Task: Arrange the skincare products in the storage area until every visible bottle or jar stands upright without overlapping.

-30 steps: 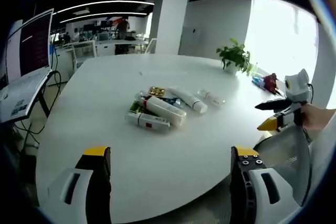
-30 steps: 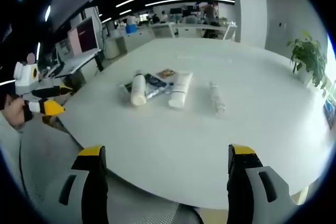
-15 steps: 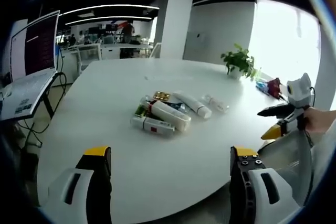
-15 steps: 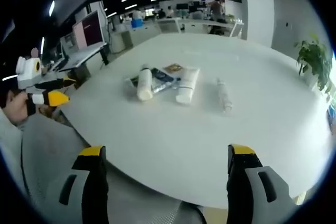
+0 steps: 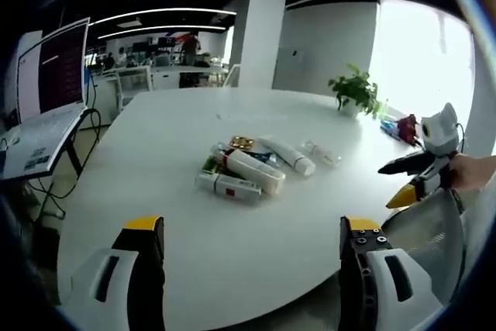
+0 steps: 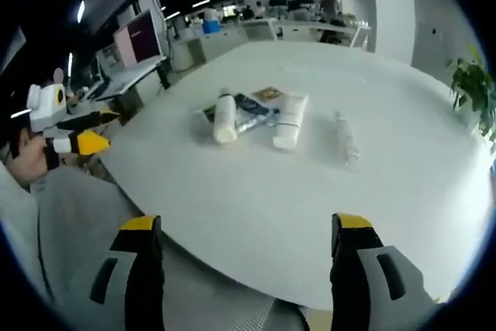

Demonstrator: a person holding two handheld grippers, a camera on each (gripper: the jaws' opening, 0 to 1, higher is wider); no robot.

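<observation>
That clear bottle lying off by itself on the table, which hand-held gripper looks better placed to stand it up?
Probably the right hand-held gripper. The clear bottle lies apart from the pile, toward its side and nearly ahead of its open jaws. For the left hand-held gripper, the pile of tubes lies in between.

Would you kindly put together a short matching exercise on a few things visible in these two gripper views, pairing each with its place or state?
Things:
1. clear bottle
2. potted plant
3. white tubes
4. left gripper

Places or states:
A. lying piled together mid-table
B. lying alone, apart from the pile
C. standing at the far table edge
D. open, holding nothing

Pairs: 1-B, 2-C, 3-A, 4-D
</observation>
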